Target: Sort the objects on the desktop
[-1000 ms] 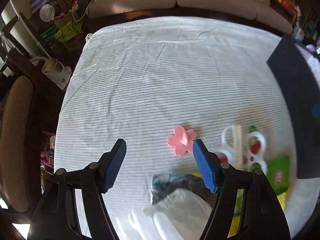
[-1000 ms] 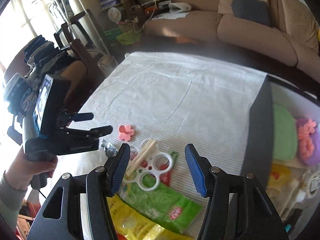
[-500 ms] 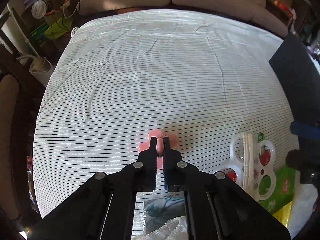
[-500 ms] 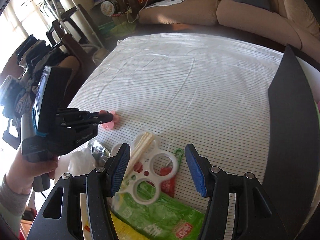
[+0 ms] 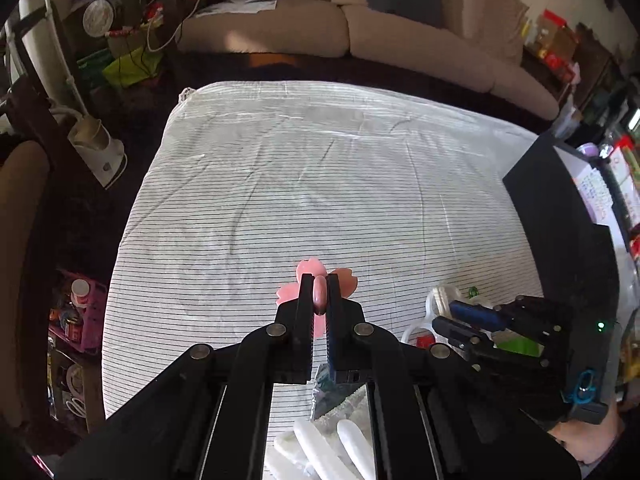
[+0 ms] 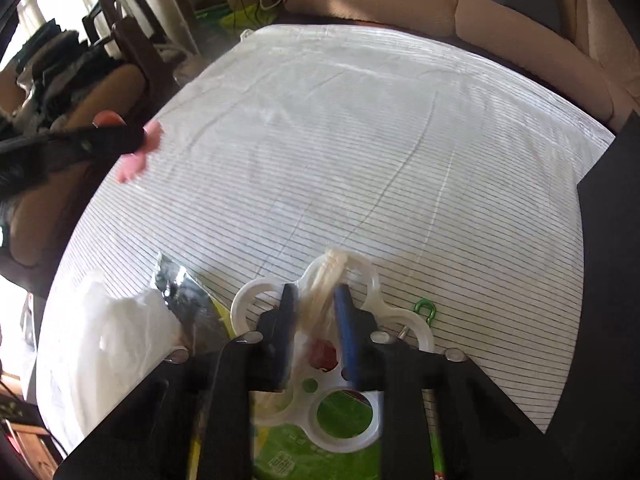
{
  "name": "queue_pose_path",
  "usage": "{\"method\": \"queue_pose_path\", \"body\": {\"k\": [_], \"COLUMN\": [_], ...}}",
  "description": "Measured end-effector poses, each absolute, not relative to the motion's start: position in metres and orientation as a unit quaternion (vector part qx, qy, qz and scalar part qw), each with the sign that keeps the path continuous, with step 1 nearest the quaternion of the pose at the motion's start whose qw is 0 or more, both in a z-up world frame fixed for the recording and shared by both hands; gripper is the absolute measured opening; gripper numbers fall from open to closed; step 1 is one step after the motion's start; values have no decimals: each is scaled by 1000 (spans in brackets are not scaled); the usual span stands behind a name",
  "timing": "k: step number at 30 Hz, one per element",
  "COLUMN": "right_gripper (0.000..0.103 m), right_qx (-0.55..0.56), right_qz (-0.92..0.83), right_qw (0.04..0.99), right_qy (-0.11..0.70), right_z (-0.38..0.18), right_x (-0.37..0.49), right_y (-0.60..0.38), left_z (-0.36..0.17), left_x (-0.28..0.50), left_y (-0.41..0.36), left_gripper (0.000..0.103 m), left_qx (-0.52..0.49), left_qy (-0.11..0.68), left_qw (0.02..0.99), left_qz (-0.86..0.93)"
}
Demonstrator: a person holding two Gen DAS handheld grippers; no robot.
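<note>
Two grippers over striped cloth (image 5: 320, 184). Left gripper (image 5: 320, 294) was clamped tight on a pink flower piece (image 5: 344, 280), lifted clear of the cloth. Right gripper (image 6: 316, 312) had just been closing; its jaws stood narrow around a pale stick bundle (image 6: 326, 280) lying on a white ring holder (image 6: 416, 328), contact uncertain through blur.

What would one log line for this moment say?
left gripper: shut on pink flower | right gripper: just closing around chopstick bundle
</note>
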State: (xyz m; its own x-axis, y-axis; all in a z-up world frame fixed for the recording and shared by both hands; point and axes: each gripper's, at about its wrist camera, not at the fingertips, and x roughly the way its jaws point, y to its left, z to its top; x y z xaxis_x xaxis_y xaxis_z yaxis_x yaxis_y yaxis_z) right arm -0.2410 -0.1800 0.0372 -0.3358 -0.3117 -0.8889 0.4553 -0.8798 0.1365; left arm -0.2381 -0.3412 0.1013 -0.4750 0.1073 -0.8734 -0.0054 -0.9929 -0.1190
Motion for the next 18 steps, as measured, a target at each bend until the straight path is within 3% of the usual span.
{"method": "queue_pose_path", "body": {"k": [4,9,18], "right_gripper": [12,12,12], "right_qx": [519,492,433], "right_qz": [-818,-832,-881], "right_qw": [241,255,187], "right_qy": [54,2,-36], "right_z": [44,90,196], "right_x": [-238,-230,-228], "right_y": [-170,-138,0], "left_z": [110,131,187], "left_x": [-229,-220,-225], "left_y": [-336,-315,-189], "left_gripper": [5,5,5], "left_qx": [-509,-503,-481], "left_qy": [-55,-60,-39], "left_qw": [46,67,150], "left_qz": [858,859,863]}}
